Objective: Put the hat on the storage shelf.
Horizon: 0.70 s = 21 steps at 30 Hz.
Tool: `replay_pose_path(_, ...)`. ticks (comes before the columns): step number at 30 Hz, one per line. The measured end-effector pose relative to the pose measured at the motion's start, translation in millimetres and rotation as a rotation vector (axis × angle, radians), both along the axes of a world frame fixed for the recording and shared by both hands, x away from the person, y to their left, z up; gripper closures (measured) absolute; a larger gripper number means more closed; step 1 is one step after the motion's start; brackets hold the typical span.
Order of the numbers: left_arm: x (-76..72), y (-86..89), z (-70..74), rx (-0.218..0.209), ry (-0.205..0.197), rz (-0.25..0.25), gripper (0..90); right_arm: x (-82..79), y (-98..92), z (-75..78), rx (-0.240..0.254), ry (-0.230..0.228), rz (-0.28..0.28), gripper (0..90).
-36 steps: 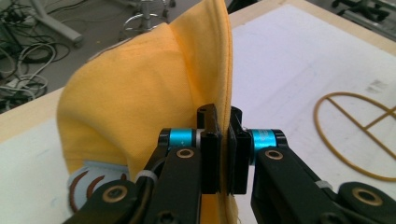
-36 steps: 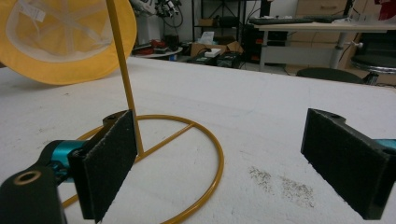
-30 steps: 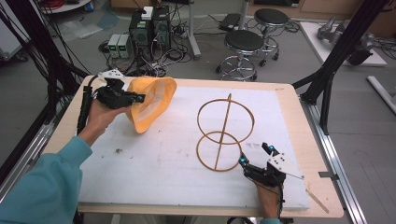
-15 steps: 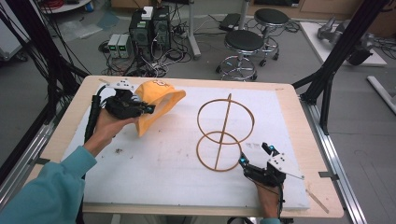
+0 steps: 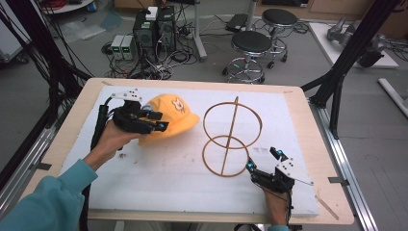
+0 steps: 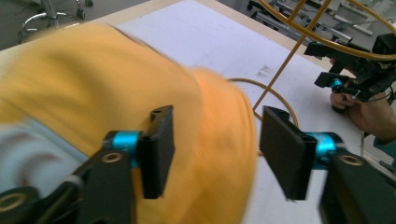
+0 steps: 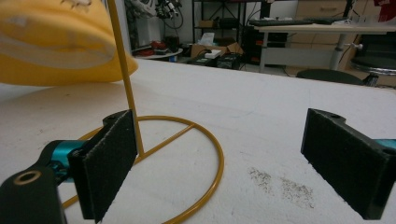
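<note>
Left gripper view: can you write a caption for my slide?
Left gripper, jaws just opened, with a blurred yellow cap between them; the gold wire stand and right gripper beyond.

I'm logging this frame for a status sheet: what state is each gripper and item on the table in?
Left gripper: jaws apart, just been opening, cap between them, pads not pressing it.
Yellow cap: on the white mat, crown up, brim toward the stand.
Wire stand: upright, bare, nothing hung on it.
Right gripper: open, resting by the stand's base ring.
</note>
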State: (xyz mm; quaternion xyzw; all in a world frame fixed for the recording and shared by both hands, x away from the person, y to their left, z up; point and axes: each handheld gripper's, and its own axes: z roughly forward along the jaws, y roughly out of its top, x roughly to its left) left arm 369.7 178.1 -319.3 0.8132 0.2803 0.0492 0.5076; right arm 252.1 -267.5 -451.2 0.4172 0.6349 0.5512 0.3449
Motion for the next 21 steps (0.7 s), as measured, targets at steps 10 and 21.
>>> replay_pose_path(10, -11.4, 1.7, -0.2, 0.015, -0.092, 0.042, 12.9, -0.1, -0.1, 0.0, 0.0, -0.001, -0.001, 9.7)
replay_pose_path(21, -15.9, 7.8, -24.5, -0.003, -0.15, 0.06, 9.1, 0.0, 0.1, 0.0, 0.001, 0.002, -0.001, 9.8)
